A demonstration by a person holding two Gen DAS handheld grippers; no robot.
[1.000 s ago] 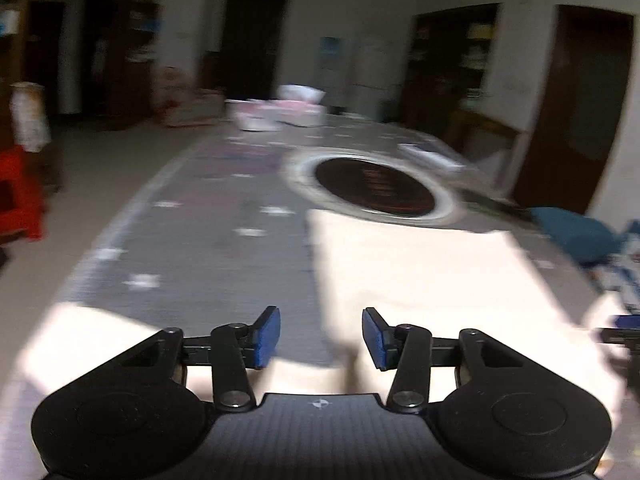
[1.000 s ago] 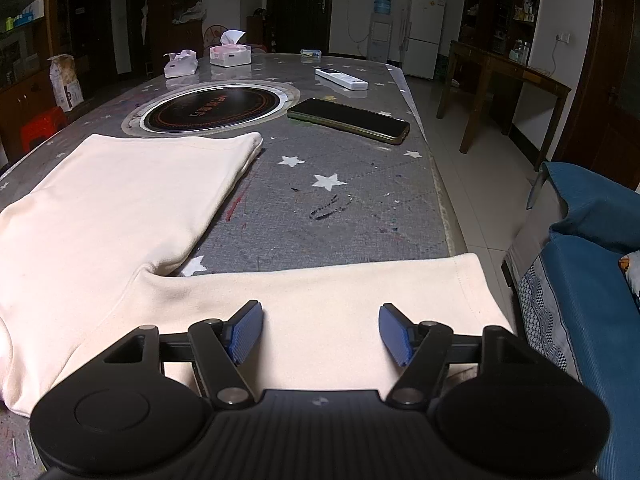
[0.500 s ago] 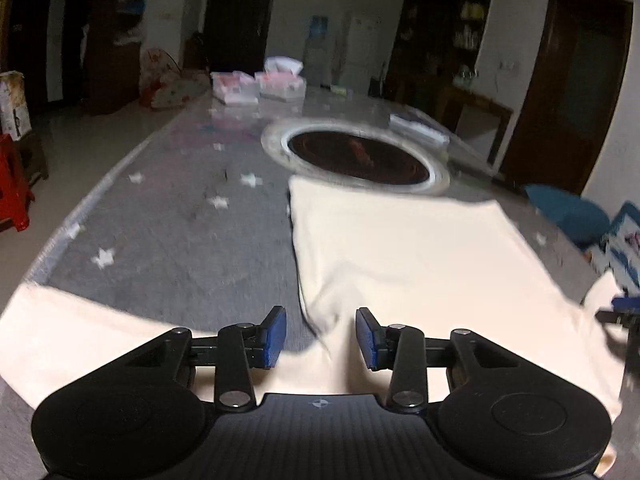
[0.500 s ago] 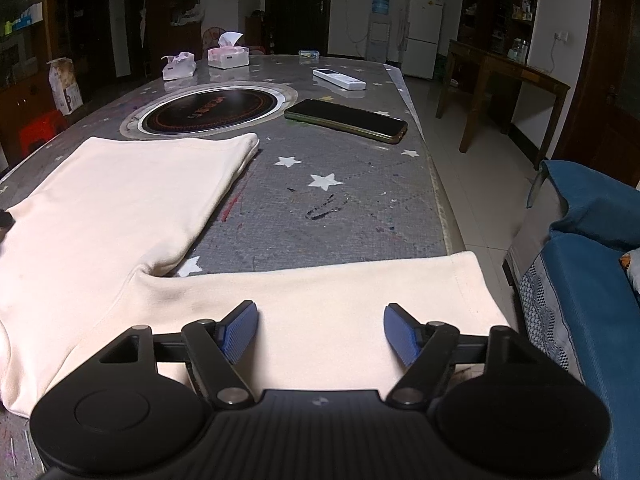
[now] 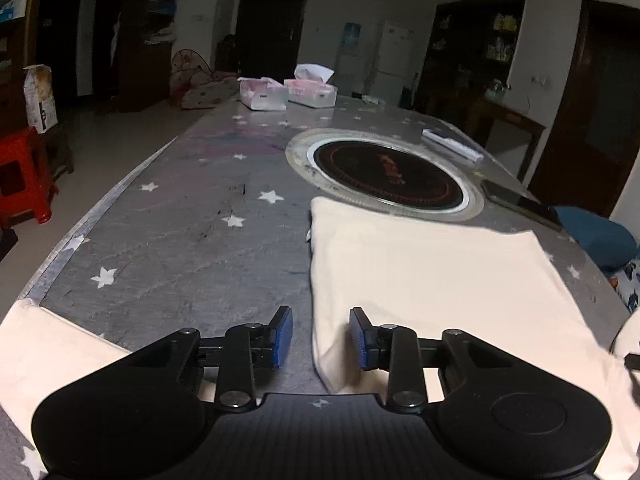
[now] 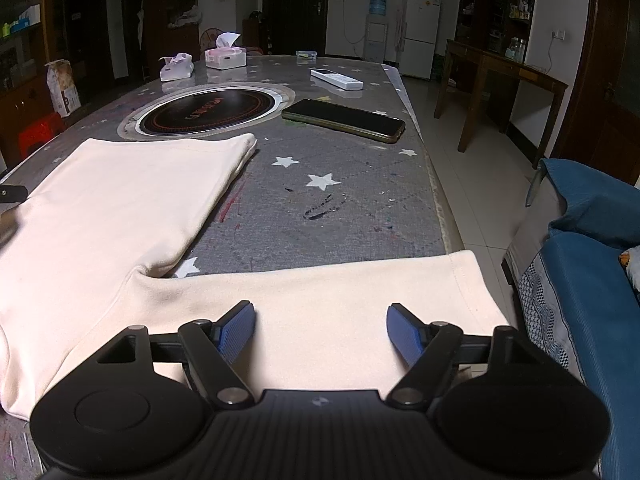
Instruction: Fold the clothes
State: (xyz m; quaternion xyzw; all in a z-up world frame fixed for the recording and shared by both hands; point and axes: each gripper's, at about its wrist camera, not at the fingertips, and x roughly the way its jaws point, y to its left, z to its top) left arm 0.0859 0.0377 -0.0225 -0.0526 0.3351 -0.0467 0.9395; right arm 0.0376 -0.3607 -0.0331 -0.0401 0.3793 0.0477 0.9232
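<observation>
A cream long-sleeved shirt (image 5: 432, 276) lies flat on the grey star-patterned table (image 5: 192, 224). My left gripper (image 5: 320, 338) is open and low over the shirt's left armpit, its jaws standing either side of the body's side edge. The left sleeve (image 5: 44, 344) runs out to the table's left edge. In the right wrist view the shirt's body (image 6: 120, 200) lies at left and the right sleeve (image 6: 340, 300) stretches to the table's right edge. My right gripper (image 6: 320, 332) is open wide, just above the sleeve, holding nothing.
A round black hotplate (image 6: 208, 110) is set in the table beyond the shirt's hem. A dark phone (image 6: 344, 120) and a white remote (image 6: 336, 79) lie right of it. Two tissue boxes (image 5: 288, 94) stand at the far end. A blue sofa (image 6: 592, 280) sits right; a red stool (image 5: 22, 176) stands left.
My left gripper has come down and forward to the shirt's armpit, and its jaws have narrowed a little. My right gripper has opened slightly wider and stayed over the sleeve.
</observation>
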